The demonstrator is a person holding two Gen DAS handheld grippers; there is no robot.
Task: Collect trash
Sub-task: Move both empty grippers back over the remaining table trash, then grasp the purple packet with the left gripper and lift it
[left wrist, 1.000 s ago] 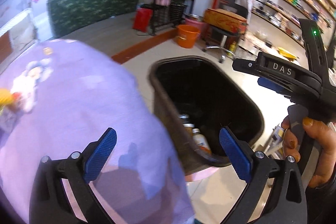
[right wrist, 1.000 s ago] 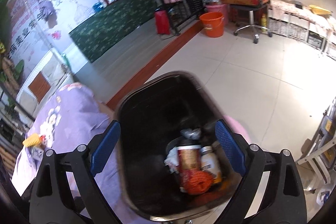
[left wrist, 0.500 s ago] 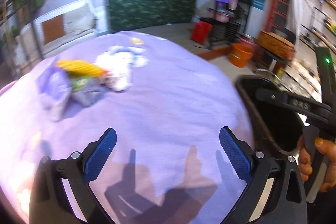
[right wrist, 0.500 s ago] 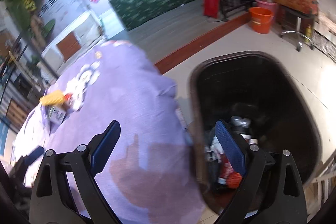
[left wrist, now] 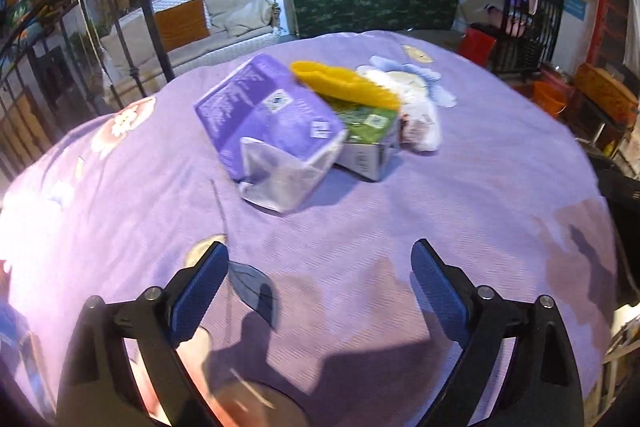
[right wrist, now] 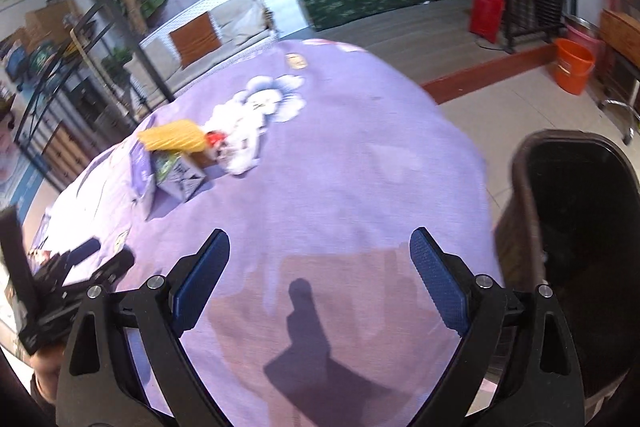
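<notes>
Trash: purple packet (left wrist: 268, 115), yellow wrapper (left wrist: 344, 85) and green box (left wrist: 366, 131) heaped far on the lilac desk (left wrist: 480, 187).
Left tool (left wrist: 320, 283): apart, just narrowing, empty, aimed at the heap.
Right tool (right wrist: 320, 267): apart, empty.
Bin (right wrist: 576, 211): right, ready for drops.

1. Purple tablecloth (left wrist: 400, 211): woven cloth, matt, finely ribbed, printed with pale flowers.
2. Purple pack (left wrist: 264, 115): glossy plastic film, wrinkling and catching light at its clear end.
3. Green carton (left wrist: 366, 135): printed cardboard, smooth, slight sheen.
4. Yellow wrapper (left wrist: 344, 83): looking like shiny crinkled plastic.
5. Left gripper (left wrist: 320, 291): matt black plastic arms, 2 blue pads with rough dotted texture, small metal screws.
6. Bin (right wrist: 520, 187): brown wall, glossy black inside.
</notes>
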